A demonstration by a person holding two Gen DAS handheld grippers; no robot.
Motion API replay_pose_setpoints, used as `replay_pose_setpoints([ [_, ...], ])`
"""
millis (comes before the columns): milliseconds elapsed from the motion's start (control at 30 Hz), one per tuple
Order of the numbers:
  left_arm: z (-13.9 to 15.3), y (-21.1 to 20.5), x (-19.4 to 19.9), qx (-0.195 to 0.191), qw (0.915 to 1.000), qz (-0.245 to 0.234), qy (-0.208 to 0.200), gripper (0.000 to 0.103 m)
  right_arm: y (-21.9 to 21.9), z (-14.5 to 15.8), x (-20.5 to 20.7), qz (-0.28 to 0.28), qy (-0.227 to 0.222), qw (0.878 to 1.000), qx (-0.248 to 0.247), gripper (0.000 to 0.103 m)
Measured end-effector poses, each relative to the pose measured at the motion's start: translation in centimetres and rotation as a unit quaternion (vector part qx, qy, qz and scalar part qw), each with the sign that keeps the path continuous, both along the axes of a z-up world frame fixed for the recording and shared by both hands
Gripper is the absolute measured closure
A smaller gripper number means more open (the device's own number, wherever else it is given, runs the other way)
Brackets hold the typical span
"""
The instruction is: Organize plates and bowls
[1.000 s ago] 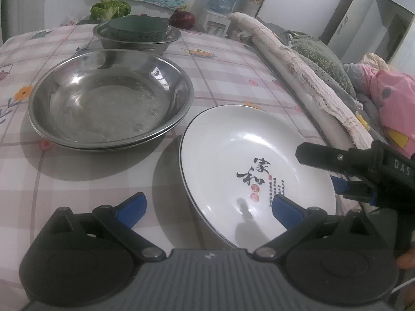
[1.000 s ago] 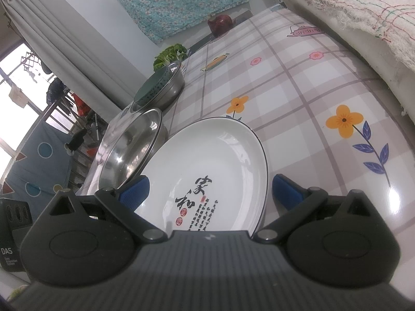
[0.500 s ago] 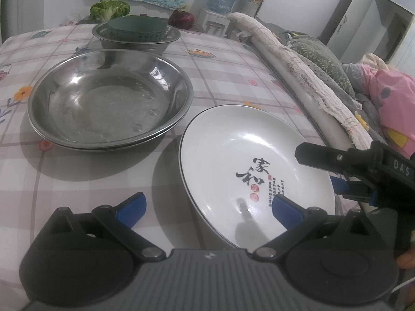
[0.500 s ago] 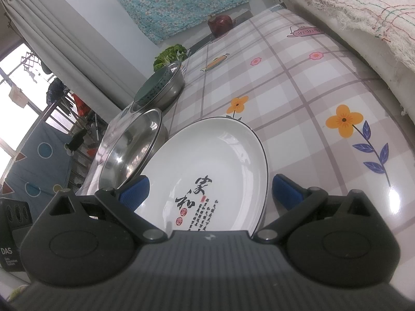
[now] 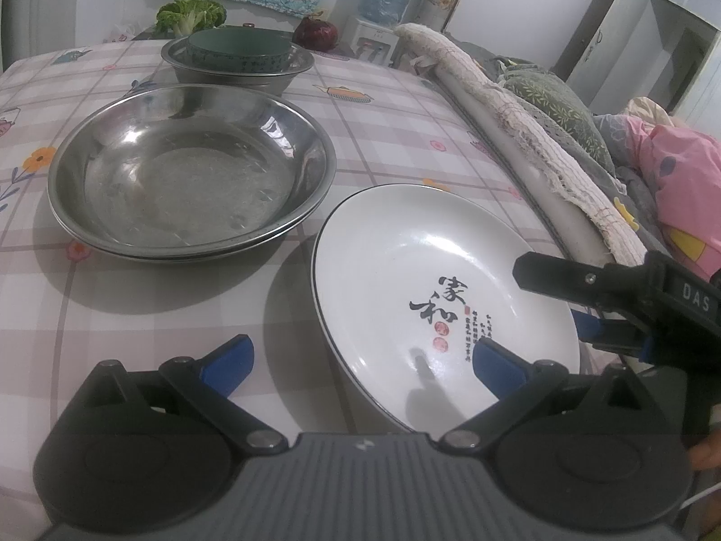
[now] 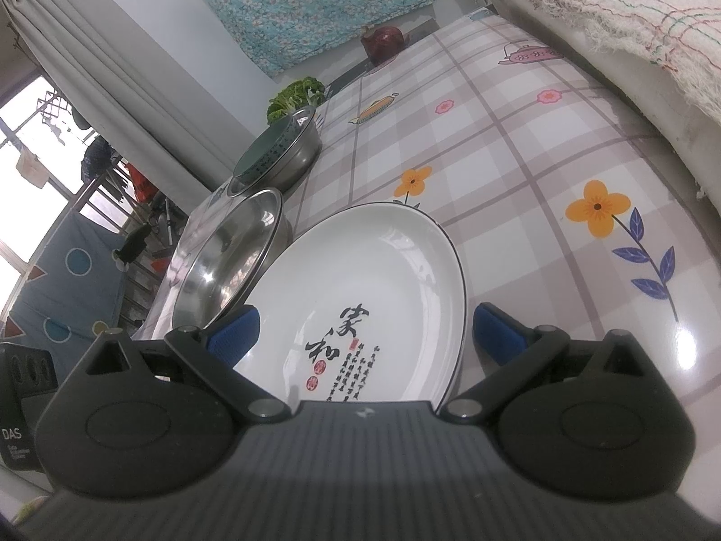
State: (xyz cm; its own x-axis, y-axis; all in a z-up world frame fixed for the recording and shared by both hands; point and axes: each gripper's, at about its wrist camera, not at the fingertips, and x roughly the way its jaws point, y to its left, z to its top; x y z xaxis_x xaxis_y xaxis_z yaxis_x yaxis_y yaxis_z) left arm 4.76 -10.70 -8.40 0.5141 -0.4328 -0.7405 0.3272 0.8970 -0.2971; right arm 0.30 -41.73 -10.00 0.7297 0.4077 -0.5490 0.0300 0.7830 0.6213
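The left gripper (image 5: 360,363) is seen spread wide, its blue-padded fingers (image 5: 227,360) apart and holding nothing; the right-hand pad lies over the near rim of the white plate (image 5: 419,270), while the left-hand pad is positioned above the checked tablecloth (image 5: 135,329). The right gripper (image 6: 362,333) is likewise seen wide apart and empty, with the near edge of the white plate located between its fingers; contact with the rim cannot be confirmed. In the left wrist view, the body of the right gripper (image 5: 631,311) is seen at the plate's right edge.

The white plate, marked with black characters and a dark rim line, rests flat on the tablecloth near the table edge. Just beside it, on its left, a stack of steel plates (image 5: 189,171) is placed; at least two rims are visible, and the plate rims appear close but apart. Beyond the stack, a steel bowl (image 5: 239,70) is located with a dark green bowl (image 5: 239,47) nested inside it.

At the far table edge, a leafy green vegetable (image 5: 189,13) and a red onion (image 5: 315,31) are seen. Along the right side of the table, a fringed cloth (image 5: 518,126) is draped.
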Motion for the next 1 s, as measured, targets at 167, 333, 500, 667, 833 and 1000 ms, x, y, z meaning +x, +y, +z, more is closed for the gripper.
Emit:
replay_pose_setpoints([
  [167, 0.0, 0.0, 0.0, -0.001, 1.0, 0.0, 0.0, 0.0, 0.0, 0.0, 0.0, 0.0, 0.0, 1.0, 0.0, 0.001],
  [333, 0.0, 0.1, 0.1, -0.003, 1.0, 0.001, 0.001, 0.0, 0.0, 0.0, 0.0, 0.0, 0.0, 1.0, 0.0, 0.001],
  [500, 0.0, 0.3, 0.1, -0.01, 1.0, 0.001, 0.002, 0.0, 0.0, 0.0, -0.1, 0.0, -0.001, 1.0, 0.0, 0.001],
  [667, 0.0, 0.4, 0.2, -0.011, 0.9999, 0.001, 0.004, 0.0, -0.1, 0.0, 0.0, -0.002, -0.001, 1.0, 0.001, 0.001],
  [833, 0.0, 0.3, 0.3, -0.011, 0.9999, 0.009, 0.006, 0.001, -0.5, 0.1, 0.1, -0.007, 0.006, 1.0, 0.018, 0.001],
  [1000, 0.1, -0.3, -0.1, 0.006, 0.9999, 0.004, -0.01, 0.01, -1.1, 0.2, -0.1, -0.018, 0.013, 0.999, 0.024, 0.003],
])
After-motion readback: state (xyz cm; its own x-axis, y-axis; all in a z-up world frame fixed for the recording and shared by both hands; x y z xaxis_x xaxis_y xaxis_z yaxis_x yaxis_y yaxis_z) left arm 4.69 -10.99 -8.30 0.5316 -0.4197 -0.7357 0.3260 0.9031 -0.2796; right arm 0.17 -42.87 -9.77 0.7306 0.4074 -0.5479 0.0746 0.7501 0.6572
